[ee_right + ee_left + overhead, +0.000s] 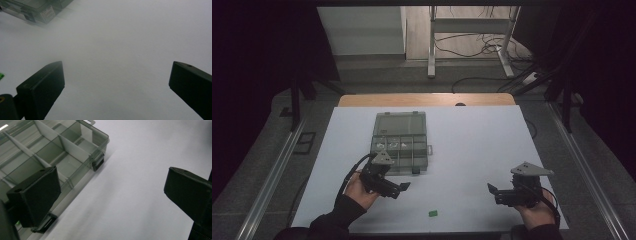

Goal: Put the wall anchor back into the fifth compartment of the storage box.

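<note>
A smoky clear organiser box (401,142) with several compartments lies on the white table (472,145), left of centre; its lid is down and two black latches face me. My left gripper (399,188) hovers just in front of the box's near edge, jaws wide apart and empty. In the left gripper view the box (50,152) lies at the upper left, and one latch (98,164) shows. My right gripper (493,192) is open near the front right of the table, over bare surface. A small green piece (433,213) lies between the two hands, near the front edge.
The table's wooden far edge (427,99) borders a floor with cables and a desk frame (472,45). Metal rails (272,175) run along both sides. In the right gripper view the box corner (37,10) sits far at the upper left and a green speck (1,75) at the left edge.
</note>
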